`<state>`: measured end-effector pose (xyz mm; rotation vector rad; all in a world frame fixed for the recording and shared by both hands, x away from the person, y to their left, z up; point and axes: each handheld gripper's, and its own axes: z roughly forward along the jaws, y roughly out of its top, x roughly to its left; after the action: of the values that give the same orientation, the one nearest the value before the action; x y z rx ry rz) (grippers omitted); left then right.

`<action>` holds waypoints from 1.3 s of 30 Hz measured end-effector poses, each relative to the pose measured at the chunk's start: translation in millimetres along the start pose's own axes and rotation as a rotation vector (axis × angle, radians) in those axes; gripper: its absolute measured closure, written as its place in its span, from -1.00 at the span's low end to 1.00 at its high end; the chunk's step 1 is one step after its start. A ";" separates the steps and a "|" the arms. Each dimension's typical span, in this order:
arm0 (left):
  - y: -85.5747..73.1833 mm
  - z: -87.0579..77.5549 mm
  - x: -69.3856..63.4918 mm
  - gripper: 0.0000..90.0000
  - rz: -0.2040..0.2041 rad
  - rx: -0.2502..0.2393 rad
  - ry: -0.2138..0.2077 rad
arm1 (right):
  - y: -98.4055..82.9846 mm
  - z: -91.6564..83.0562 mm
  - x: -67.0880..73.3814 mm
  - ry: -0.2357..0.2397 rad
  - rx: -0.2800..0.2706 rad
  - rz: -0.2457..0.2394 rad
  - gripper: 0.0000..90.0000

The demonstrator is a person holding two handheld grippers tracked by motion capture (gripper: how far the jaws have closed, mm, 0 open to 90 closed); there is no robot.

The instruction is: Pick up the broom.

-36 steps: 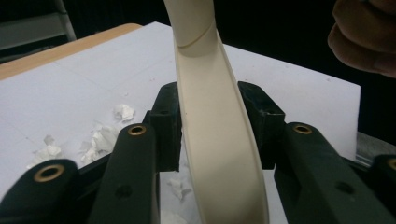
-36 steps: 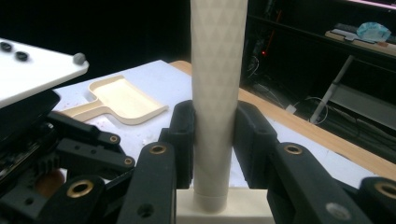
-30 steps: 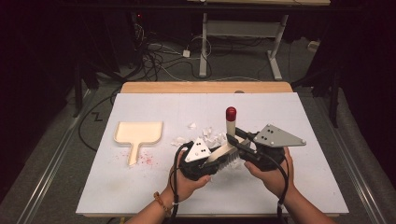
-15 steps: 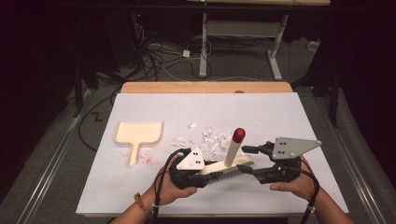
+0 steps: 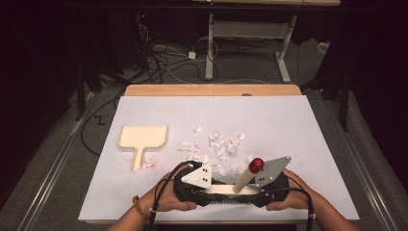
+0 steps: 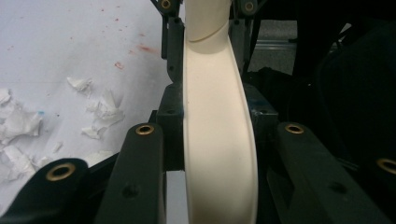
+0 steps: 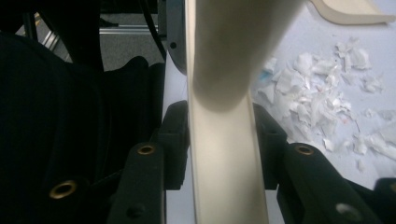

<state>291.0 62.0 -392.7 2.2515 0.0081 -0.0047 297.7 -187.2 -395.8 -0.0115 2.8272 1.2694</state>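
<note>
You're holding the hand brush (image 5: 226, 190) between both claws, low over the near edge of the surface (image 5: 288, 125), its red-tipped handle (image 5: 256, 165) tilting up and away from you. Your left claw (image 5: 213, 191) is pinching one end of the cream back. Your right claw (image 5: 251, 192) has just been closing, and it's now clamping the other end. I'm judging this as a re-grip before sweeping. Next you're needing bristles down behind the paper scraps (image 5: 223, 144), pushing them toward the dustpan (image 5: 143, 137) well off to the left. The high view is giving you that layout. The gripper views are giving you pads tight on both sides of the back.
</note>
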 end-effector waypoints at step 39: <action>-138.8 -67.0 -32.2 -0.58 -0.332 0.017 0.829 | -29.1 -73.7 -41.9 -0.648 -0.050 0.278 0.51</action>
<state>257.8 201.3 -458.2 2.0892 0.8185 0.7436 337.6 -262.1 -366.8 0.6797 2.2817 1.1157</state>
